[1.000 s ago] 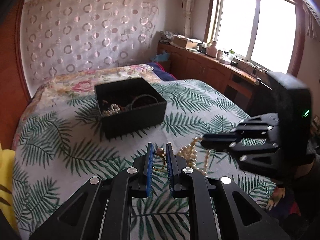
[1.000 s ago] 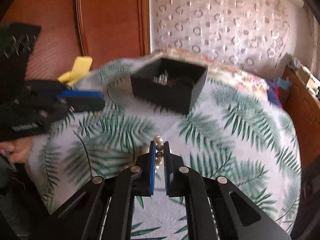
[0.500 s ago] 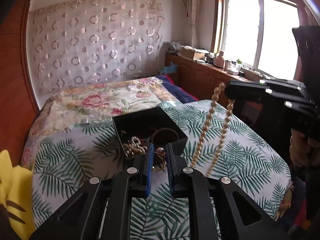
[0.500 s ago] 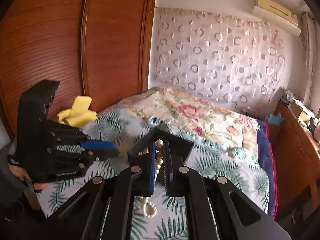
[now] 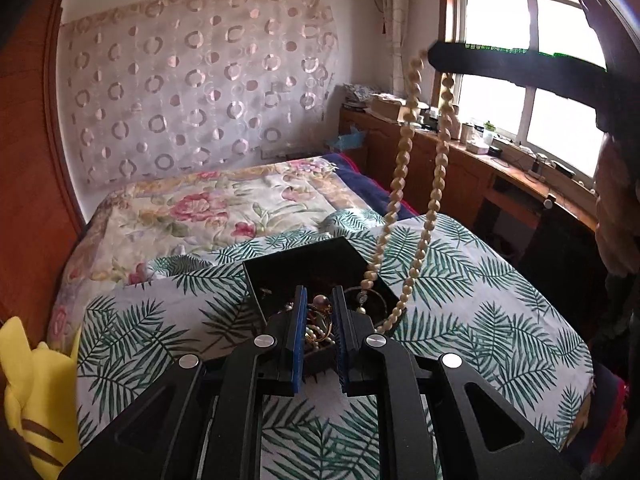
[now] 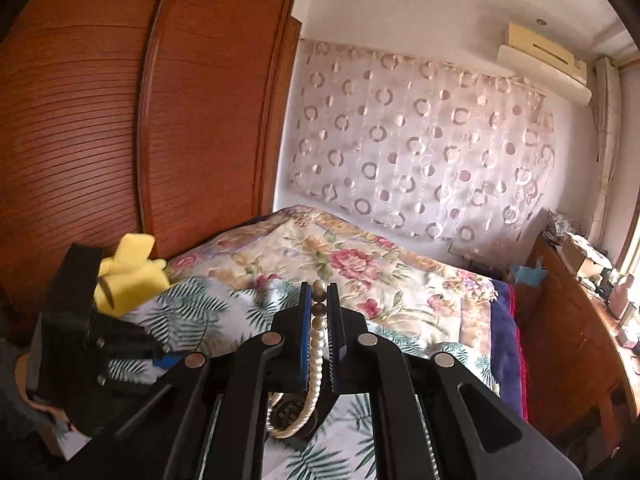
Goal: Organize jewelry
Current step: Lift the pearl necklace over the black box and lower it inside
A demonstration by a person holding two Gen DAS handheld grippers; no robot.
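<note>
From my left gripper (image 5: 319, 312) I look down on a black box (image 5: 280, 264) sitting on the palm-leaf bedspread (image 5: 460, 320), open at the top and already holding a tangle of beads and thin bangles. Between the blue pads (image 5: 299, 332) I hold a gold ring (image 5: 320, 312) topped with a dark purplish pearl, pinched fast and poised over the near part of the box. To the right, a long necklace (image 5: 404, 152) of round cream beads hangs in two strands from my right gripper (image 5: 500, 68), which crosses the window as a dark bar; the loop's low end dips into the box at its right corner (whether it touches the bottom I cannot tell). In the right wrist view the right gripper (image 6: 319, 304) is clamped on that necklace (image 6: 317, 344): a few beads, one of them darker, stand stacked between the pads, and the rest, pale and glossy, trails back and down under the tool in a curve. A yellow plush toy (image 6: 128, 272) lies at the bed's left edge, against the wooden wardrobe (image 6: 80, 140).
</note>
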